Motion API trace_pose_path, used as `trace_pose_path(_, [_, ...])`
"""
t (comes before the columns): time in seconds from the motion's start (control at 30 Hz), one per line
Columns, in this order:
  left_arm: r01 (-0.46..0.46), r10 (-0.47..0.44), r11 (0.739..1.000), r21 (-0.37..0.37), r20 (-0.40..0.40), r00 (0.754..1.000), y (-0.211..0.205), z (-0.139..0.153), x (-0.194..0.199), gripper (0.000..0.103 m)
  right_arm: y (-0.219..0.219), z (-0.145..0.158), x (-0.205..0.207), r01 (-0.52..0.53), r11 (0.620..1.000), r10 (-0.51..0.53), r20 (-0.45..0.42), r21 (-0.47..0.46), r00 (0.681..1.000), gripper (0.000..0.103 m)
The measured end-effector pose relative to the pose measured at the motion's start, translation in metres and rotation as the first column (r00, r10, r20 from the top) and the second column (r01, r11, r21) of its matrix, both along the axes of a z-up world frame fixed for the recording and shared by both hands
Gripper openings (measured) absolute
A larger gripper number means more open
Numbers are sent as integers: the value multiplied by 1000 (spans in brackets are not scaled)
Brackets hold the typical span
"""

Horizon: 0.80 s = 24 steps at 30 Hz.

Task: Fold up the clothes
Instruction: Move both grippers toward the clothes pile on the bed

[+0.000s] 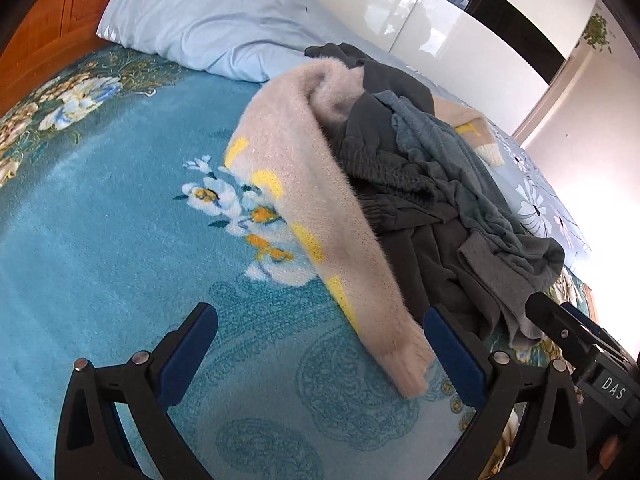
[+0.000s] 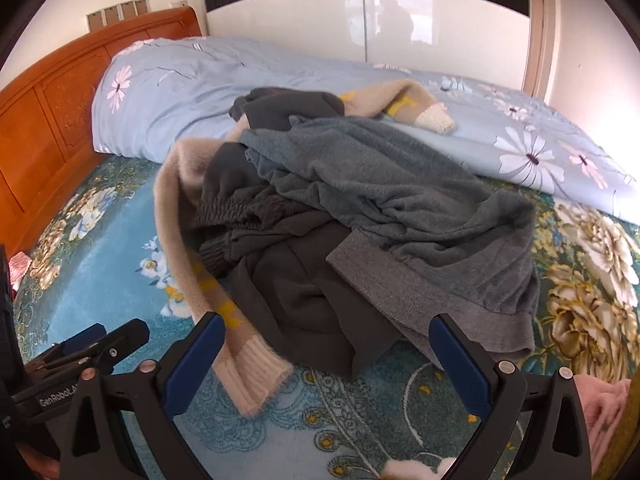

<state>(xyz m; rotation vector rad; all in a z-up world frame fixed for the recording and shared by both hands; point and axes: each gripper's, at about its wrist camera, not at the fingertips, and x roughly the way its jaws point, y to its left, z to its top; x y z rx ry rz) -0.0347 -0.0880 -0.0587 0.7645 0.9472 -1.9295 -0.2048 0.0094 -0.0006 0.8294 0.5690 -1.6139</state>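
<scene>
Lying in one tangled heap ahead of both tongs are three garments: a beige sweater, a teal-grey top and a dark grey piece. The sweater is fuzzy knit with yellow patches and ribbed cream cuffs; one long sleeve runs down toward the left tongs and its cuff ends between the spread blue-padded fingers, nearer the right-hand one. Whether it touches that pad is not clear. The left tongs are released, gripping nothing. The right tongs are likewise released, jaws wide, with the dark piece's soft folds and the top's ribbed hem just beyond the tips. The top is a fine, matte knit, crumpled over the heap's far right side. The dark piece shows a gathered elastic band. A second sweater sleeve pokes out at the far side of the heap. Beneath everything lies a plush blue blanket printed with flowers. Beyond the heap rests one pale blue quilt with daisy print, bunched into a long roll, against a carved orange-brown wooden headboard.
</scene>
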Motion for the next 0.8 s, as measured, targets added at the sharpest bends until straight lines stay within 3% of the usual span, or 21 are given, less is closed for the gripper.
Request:
trace_pose_path(0.37, [37,-37,999,10,-2,999,-11,-9,-18,103,-21,-21,-10,55,994,-52,-39,94,998,103])
trace_pose_path(0.8, [37,-35,996,77,-22,999,-18,-22,-20,102,-38,-31,-14,84,982,-69,-94,167,993,103])
